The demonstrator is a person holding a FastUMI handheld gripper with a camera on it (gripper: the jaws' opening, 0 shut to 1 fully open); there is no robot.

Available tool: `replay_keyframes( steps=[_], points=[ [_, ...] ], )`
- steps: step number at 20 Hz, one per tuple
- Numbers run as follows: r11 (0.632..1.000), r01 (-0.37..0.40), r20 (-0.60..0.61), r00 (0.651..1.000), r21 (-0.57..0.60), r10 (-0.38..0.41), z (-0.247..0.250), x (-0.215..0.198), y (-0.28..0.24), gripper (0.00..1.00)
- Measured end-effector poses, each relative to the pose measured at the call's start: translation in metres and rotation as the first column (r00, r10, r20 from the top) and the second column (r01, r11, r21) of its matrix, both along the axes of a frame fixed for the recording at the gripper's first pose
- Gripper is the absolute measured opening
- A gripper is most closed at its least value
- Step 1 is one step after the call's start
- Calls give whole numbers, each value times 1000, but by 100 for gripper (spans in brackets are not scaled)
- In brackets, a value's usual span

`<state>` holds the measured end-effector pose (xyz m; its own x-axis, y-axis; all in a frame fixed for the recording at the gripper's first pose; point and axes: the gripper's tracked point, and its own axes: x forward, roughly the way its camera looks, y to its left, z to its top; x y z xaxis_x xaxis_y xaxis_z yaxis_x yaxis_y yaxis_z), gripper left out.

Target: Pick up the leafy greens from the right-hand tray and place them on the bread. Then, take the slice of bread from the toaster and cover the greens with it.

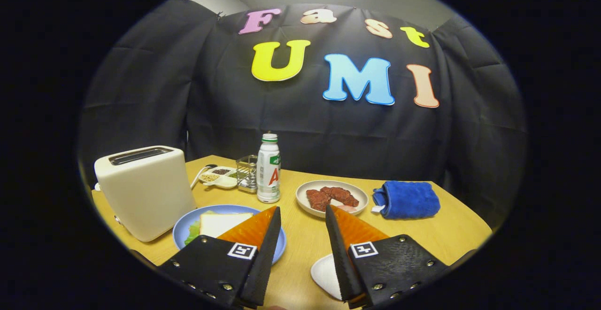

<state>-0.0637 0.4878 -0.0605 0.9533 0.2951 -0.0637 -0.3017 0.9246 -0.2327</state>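
Apparently the sandwich is already built: on the blue plate, just ahead of the gripper's left finger, a slice of bread lies on top of the leafy greens, whose green edge peeps out at the side nearer the toaster. The toaster's slot looks dark, and no slice can be seen standing in it, though its depth is hidden from this angle. Judged from that, what remains is at most a check or a nudge of the top slice, and then backing away. To do that well, the person would keep the fingers high enough to clear the plate's rim, approach the bread flat from above rather than from the side, and press only lightly so the greens do not slide out. The gripper hangs above the wooden table, its fingers spread wide with bare tabletop between them; they hold nothing and press on nothing. The left finger overlaps the near part of the plate in view, but whether it touches cannot be told. Beyond the fingers stand a white bottle, a plate of red meat and a folded blue cloth.
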Motion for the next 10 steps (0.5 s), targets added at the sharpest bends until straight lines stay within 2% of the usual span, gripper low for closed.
replay_keyframes(
  steps=[10],
  points=[
    [989,134,80,987,59,-139,39,7,-129,58]
  ],
)
